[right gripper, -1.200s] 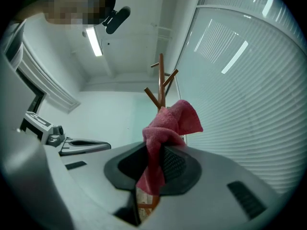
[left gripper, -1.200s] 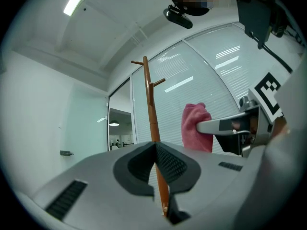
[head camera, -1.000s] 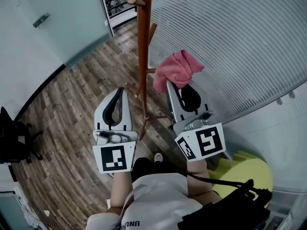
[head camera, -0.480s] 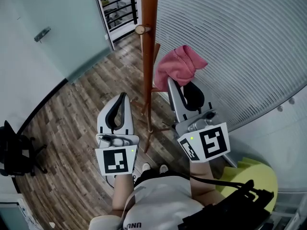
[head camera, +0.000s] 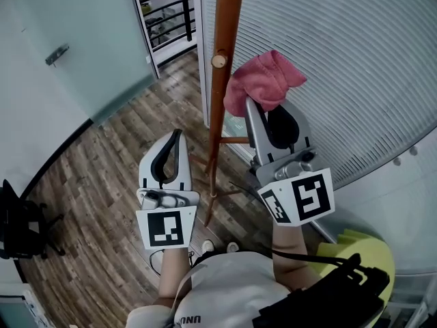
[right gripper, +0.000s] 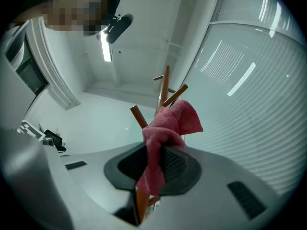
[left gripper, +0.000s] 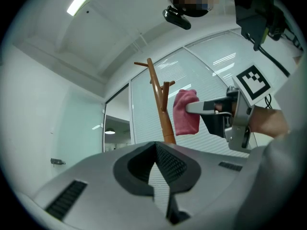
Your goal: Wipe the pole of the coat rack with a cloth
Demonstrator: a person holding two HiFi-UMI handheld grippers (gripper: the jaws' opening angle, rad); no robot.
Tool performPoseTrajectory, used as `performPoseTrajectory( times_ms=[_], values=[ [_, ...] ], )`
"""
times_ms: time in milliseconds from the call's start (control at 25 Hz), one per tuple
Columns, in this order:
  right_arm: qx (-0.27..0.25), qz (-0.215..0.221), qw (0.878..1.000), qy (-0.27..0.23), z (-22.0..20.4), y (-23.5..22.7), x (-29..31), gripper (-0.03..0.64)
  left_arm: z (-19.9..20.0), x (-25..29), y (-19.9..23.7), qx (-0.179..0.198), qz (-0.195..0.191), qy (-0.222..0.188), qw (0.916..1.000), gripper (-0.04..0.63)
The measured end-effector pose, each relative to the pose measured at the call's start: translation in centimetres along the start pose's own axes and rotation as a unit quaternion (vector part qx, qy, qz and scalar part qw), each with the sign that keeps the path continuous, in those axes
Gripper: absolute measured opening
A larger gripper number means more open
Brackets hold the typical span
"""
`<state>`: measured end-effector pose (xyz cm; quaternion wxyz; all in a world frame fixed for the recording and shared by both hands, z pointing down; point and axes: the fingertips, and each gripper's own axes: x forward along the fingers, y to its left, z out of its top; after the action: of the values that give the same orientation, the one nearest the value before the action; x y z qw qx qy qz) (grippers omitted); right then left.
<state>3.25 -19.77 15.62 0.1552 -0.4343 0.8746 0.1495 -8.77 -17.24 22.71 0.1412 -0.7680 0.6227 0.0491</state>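
The wooden coat rack pole (head camera: 220,108) rises in the middle of the head view, with a peg end (head camera: 219,61) facing me. My right gripper (head camera: 258,105) is shut on a pink cloth (head camera: 265,79) that bunches above its jaws, just right of the pole. In the right gripper view the cloth (right gripper: 165,126) hangs between the jaws of the right gripper (right gripper: 156,152), with the pole (right gripper: 164,87) behind it. Left of the pole, my left gripper (head camera: 176,137) is shut and empty. The left gripper view has the left gripper (left gripper: 156,146), the pole (left gripper: 162,119) and the cloth (left gripper: 184,111).
A ribbed glass wall (head camera: 341,60) stands close behind the rack on the right. A frosted glass door (head camera: 68,53) is at the left, over wood-plank floor (head camera: 109,162). The rack's legs (head camera: 208,200) spread near the person's feet. A dark chair (head camera: 17,224) stands far left, a yellow-green object (head camera: 355,244) at right.
The right gripper with the cloth has risen beside the pole and drawn closer to it. The left gripper has stayed low and shut. The head view has tilted up the pole.
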Motion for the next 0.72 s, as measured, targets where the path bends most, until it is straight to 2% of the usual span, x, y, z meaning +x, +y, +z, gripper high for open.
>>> performPoseTrajectory(
  times_ms=[720],
  values=[
    [-0.005, -0.01, 1.0, -0.007, 0.1, -0.9, 1.7, 0.074, -0.4, 0.9, 0.5, -0.001, -0.006, 0.001, 1.0, 0.012]
  ],
)
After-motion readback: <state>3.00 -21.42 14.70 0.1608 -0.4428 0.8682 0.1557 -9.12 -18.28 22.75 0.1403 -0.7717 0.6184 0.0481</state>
